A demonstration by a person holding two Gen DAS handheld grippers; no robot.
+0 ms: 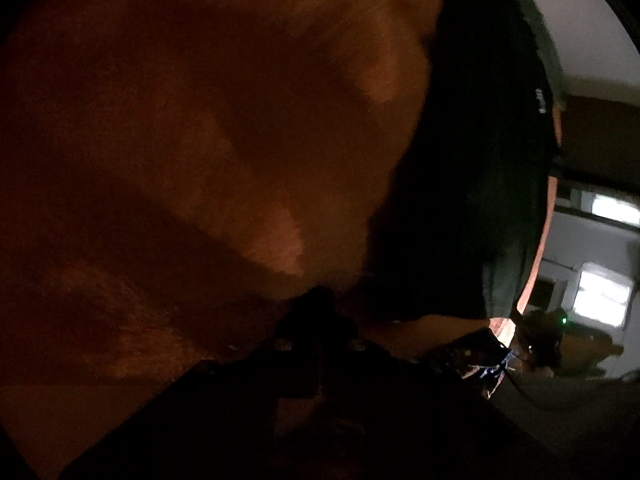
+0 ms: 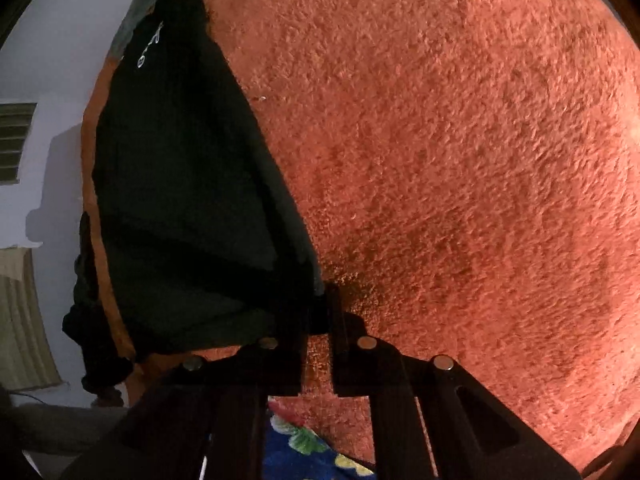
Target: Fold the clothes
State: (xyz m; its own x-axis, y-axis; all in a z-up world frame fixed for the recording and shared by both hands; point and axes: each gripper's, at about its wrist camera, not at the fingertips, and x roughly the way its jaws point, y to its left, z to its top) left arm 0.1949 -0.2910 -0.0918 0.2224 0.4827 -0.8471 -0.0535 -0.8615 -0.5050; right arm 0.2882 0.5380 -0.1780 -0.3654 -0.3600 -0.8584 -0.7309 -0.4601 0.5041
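In the dim left wrist view, a rust-orange textured blanket (image 1: 180,140) fills the left and centre of the frame. At bottom centre the left gripper (image 1: 320,300) is pressed together, its tips down at the blanket near the edge of a dark green garment (image 1: 472,180); whether it pinches cloth is too dark to tell. The garment runs down the right of centre, with a pale wall (image 1: 592,32) at far right.

In the right wrist view, a pale wall (image 2: 60,80) is at far left. The dark green garment (image 2: 180,180) lies left of centre on the blanket (image 2: 460,160). At lower centre the right gripper (image 2: 320,312) pinches the garment's lower right corner, jaws nearly together. A blue floral cloth (image 2: 296,448) shows at the bottom edge.
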